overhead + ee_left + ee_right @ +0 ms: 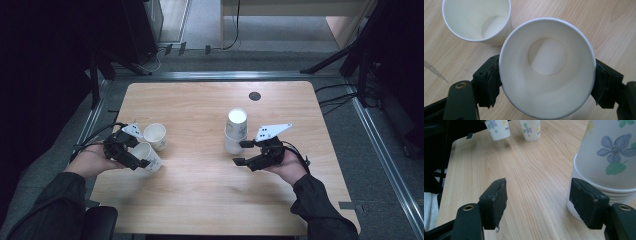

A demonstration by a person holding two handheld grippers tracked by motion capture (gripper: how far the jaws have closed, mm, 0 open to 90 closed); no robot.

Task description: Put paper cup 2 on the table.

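two loose paper cups sit at the counter's left side: one cup (547,75) is clamped between the pads of the left hand-held gripper (131,156), tilted with its mouth toward that gripper's camera, and a second cup (155,135) stands upright just beside it. the stack of upturned cups (235,131) stands nearer the middle, and the right hand-held gripper (243,152) waits just beside its base with jaws apart and nothing between them; one pad (587,201) is close against the bottom rims.

the step in hand looks like carrying the held cup to the stack. to do it well, i'd keep the squeeze light so the thin wall doesn't buckle, turn the cup mouth-down, and lower it straight over the top while the right gripper steadies the base.

the counter (200,105) is pale wood with a small dark round cap (254,96) near the far edge. beyond it lie grey floor, cables and dark stands.
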